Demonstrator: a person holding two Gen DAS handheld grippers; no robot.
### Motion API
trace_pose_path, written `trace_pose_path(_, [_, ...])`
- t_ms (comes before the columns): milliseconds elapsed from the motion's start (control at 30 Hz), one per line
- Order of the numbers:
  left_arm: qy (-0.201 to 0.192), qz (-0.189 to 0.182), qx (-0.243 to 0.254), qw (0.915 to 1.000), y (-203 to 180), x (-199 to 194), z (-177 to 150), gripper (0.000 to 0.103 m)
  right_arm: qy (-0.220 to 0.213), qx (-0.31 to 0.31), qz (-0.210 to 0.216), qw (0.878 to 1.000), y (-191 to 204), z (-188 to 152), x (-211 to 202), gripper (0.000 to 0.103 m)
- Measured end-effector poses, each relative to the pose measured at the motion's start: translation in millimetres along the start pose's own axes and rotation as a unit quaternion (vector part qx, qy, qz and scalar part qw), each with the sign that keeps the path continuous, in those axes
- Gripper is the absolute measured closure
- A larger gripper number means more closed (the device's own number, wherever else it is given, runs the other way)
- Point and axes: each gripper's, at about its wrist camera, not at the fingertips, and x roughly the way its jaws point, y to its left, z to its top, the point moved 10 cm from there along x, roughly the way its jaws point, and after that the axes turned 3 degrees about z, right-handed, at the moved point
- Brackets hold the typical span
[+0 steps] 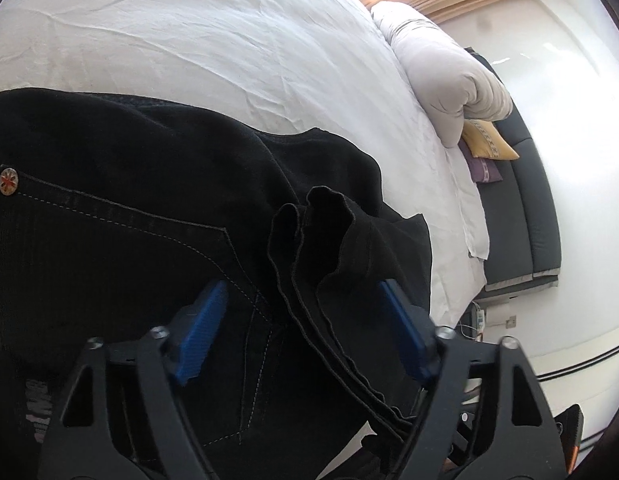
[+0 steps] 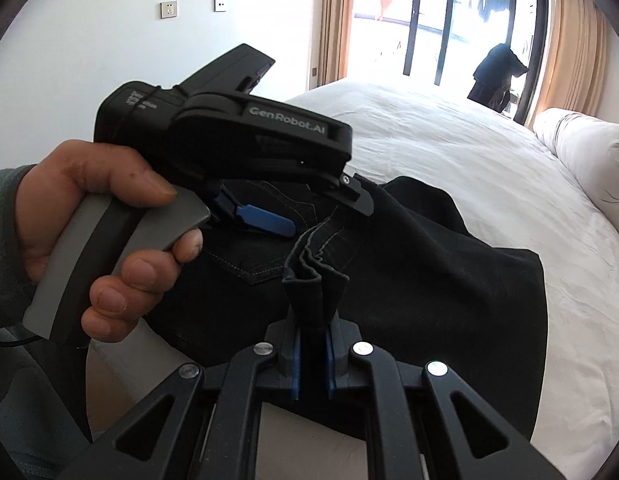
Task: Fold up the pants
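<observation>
Black jeans (image 1: 109,220) lie on the white bed (image 1: 189,40), with a back pocket and a metal rivet (image 1: 8,181) showing. My left gripper (image 1: 303,292) is open; a bunched hem (image 1: 325,216) stands up between its blue pads without touching them. In the right wrist view a hand (image 2: 109,200) holds that left gripper (image 2: 327,218) over the jeans (image 2: 429,280). My right gripper (image 2: 312,328) is shut on the gathered hem folds (image 2: 313,276), which rise out of its jaws.
A rolled white duvet (image 1: 441,76) lies along the bed's far side (image 2: 589,152). Beyond it are a yellow cushion (image 1: 489,144) and a dark sofa (image 1: 525,208). Glass balcony doors (image 2: 429,20) and a dark garment (image 2: 497,76) stand behind the bed (image 2: 429,120).
</observation>
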Motion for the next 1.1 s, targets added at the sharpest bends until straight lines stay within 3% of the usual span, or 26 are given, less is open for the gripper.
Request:
trace_pose_path(33, [0.011,0.000,0.000,0.9999,-5,4,-2,0.070,-0.005,0.000,-0.003,1.000,0,3,-2,0.092])
trace_pose_path(67, [0.018,0.001,0.001,0.9998,-6,7,-3,0.074,-0.010,-0.001,-0.005,1.000,5,6,-2,0.092])
trace_pose_path(200, [0.029,-0.006,0.013,0.9995,-18,11,-10,0.082,-0.022,-0.007,-0.013,1.000,10,14,-8,0.092])
trace_pose_path(433, [0.012,-0.017,0.011,0.9997,-19,-2,-2,0.094,-0.021,-0.018,-0.018,0.999,22,21,-12,0.092])
trace_pose_path(800, [-0.001,0.008,-0.004,1.0000,19,-5,-10,0.094,0.005,-0.042,0.008,0.999,51,19,8,0.092])
trace_pose_path(933, [0.006,0.009,-0.008,0.9999,23,2,-9,0.093,0.056,-0.032,0.026,0.998,57,-4,35,0.084])
trace_pose_path(1100, [-0.020,0.063,0.025,0.9975,29,-20,1,0.078,0.045,0.015,0.079,0.996,54,-1,20,0.050])
